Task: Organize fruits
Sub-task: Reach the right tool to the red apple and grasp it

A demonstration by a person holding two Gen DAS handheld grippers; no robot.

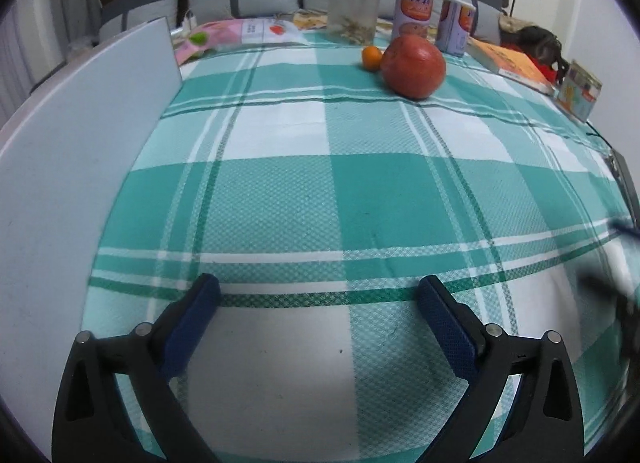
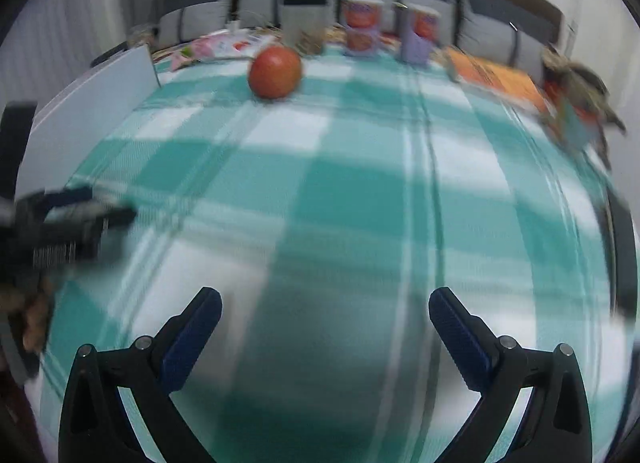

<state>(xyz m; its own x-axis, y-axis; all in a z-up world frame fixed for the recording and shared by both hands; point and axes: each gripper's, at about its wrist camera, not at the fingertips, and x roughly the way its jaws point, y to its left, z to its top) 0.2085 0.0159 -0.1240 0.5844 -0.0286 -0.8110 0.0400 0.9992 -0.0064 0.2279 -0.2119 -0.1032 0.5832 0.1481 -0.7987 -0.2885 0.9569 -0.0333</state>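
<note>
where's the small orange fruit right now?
In the left wrist view, the small round orange fruit sits far back on the green checked tablecloth, touching the large red fruit's left side, before the glass jar.

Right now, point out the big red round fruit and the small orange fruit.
Big red round fruit (image 1: 413,66), left wrist view, middle of its front face.
Small orange fruit (image 1: 370,58), left wrist view, its visible left side.

A green-and-white checked tablecloth (image 1: 304,191) covers the table — on it a big red fruit (image 1: 413,66) with a small orange fruit (image 1: 371,58) just behind. Along the far edge: a clear jar (image 1: 354,9), two cans (image 1: 414,11), an orange book (image 1: 510,63) — and a white board (image 1: 80,167) at left.
</note>
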